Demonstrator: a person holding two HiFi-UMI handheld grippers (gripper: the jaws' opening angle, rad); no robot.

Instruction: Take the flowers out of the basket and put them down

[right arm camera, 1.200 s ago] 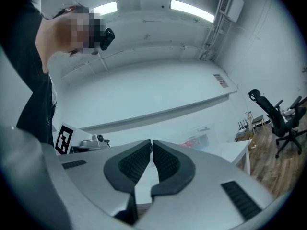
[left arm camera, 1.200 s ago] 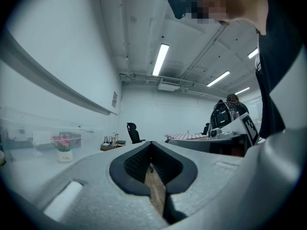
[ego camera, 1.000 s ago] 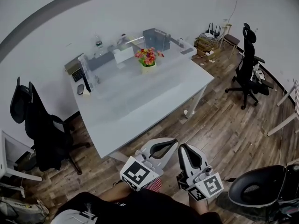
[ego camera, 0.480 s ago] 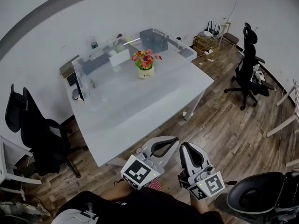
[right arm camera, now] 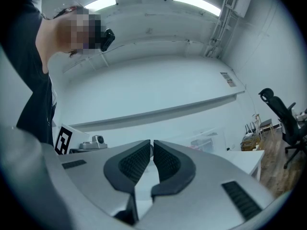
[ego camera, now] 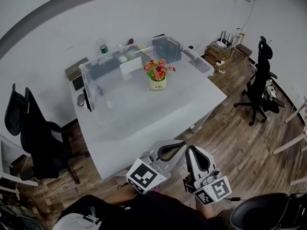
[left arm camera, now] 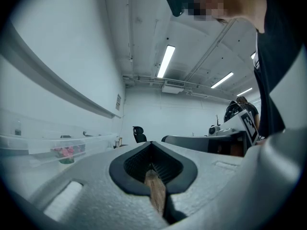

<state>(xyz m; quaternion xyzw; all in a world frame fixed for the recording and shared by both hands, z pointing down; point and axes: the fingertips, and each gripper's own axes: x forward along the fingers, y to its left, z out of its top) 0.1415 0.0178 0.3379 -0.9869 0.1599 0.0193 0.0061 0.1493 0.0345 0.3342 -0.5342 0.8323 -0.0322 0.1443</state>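
**white table in an office room, both grippers clenched and empty**

a white table (ego camera: 144, 128) stands on a wood-plank floor (ego camera: 240, 133), its far side towards a plain pale wall (ego camera: 57, 28). the flowers (ego camera: 158, 70), red, pink and orange, stand upright in a cream pot (ego camera: 157, 84) on the far half of the table, on bare surface. just behind and beside the pot are clear plastic bins (ego camera: 103, 83); a bottle (ego camera: 103, 47) stands at the far edge by the wall. a mouse (ego camera: 80, 99) lies near the table's left edge. the near half of the table carries nothing.

a black chair (ego camera: 41, 138) stands left of the table, a second chair (ego camera: 261, 80) to the right, well apart from it. boxes (ego camera: 218, 54) are stacked in the far right corner.

the left gripper (ego camera: 178, 146) and right gripper (ego camera: 193, 151) are side by side off the table's near edge, over the floor, well apart from the flowers. the left jaws are pressed together with nothing between them; the right jaws stand with only a thin slit between the pads, also empty.
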